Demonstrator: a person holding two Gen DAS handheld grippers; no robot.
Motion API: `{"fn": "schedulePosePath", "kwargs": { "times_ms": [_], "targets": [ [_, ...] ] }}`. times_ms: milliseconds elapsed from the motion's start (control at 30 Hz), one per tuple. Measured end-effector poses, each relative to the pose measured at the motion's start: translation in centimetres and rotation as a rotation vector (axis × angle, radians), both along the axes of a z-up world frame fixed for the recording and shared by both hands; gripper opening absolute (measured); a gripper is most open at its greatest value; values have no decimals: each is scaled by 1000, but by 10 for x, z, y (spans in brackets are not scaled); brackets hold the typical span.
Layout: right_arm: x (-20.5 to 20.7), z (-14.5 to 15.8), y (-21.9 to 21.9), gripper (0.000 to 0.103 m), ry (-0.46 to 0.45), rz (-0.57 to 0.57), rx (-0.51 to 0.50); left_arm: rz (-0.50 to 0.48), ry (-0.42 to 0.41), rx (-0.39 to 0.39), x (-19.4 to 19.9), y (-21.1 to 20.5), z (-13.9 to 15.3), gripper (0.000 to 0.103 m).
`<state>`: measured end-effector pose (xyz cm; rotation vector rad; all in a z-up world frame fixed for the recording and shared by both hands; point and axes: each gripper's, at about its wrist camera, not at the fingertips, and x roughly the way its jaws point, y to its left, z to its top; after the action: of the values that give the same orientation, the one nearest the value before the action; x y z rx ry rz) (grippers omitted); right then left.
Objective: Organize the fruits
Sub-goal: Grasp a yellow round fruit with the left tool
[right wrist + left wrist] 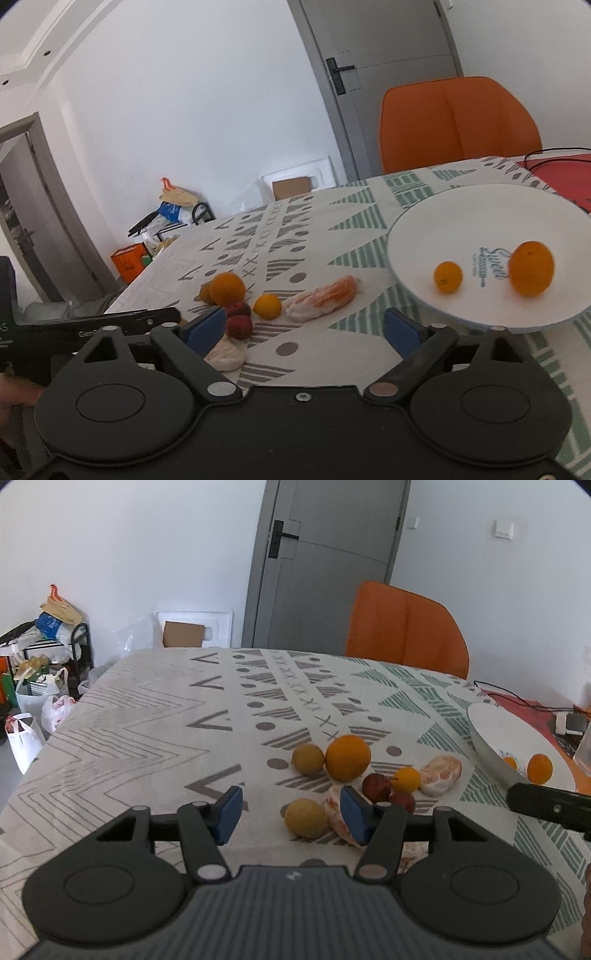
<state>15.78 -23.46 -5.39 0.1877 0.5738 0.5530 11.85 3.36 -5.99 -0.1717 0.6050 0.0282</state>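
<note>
- Left wrist view: the left gripper (291, 814) hangs low over the counter (147, 716), which wears a patterned cloth. Its jaws stand apart with nothing clamped between the blue pads.
- The gap between the pads frames bare cloth; a yellow-green fruit (306, 818) sits just right of the gap, close to the right pad.
- A peeled citrus piece (334, 814) lies directly behind the right pad, partly hidden by it; cannot tell whether pad and piece touch.
- Further out: a second yellow-green fruit (308, 759) touching a large orange (348, 757); two dark red fruits (376, 788) beside a small orange (406, 780); a peeled segment cluster (441, 774) to their right.
- White plate (487, 738) at the right edge holds two oranges.
- Right wrist view: the right gripper (303, 330) has its jaws wide apart and empty, over bare cloth.
- The plate (424, 229) sits ahead and right of it, its near rim just beyond the right pad. On it a small orange (448, 277) and a larger orange (532, 267), apart from each other, flank printed lettering.
- The loose fruit group lies ahead and left of this gripper; the red fruits (239, 319) sit just beside its left pad.
- The other tool's black body (92, 325) enters from the left.
- Background: orange chair (458, 122), grey door (325, 565).
</note>
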Motion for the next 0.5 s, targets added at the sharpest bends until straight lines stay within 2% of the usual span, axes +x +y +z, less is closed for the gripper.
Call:
{"fn": "schedulePosePath", "kwargs": {
  "times_ms": [133,200,500],
  "targets": [
    [2,-4,11,88,10,22,-11,-1,40,-13,8,1,-13,35],
    [3,-6,16,88,16,33,-19,0,27,13,8,0,-15,26],
    [2,-7,34,86,22,80,-40,28,4,-27,-1,12,-5,26]
  ]
}}
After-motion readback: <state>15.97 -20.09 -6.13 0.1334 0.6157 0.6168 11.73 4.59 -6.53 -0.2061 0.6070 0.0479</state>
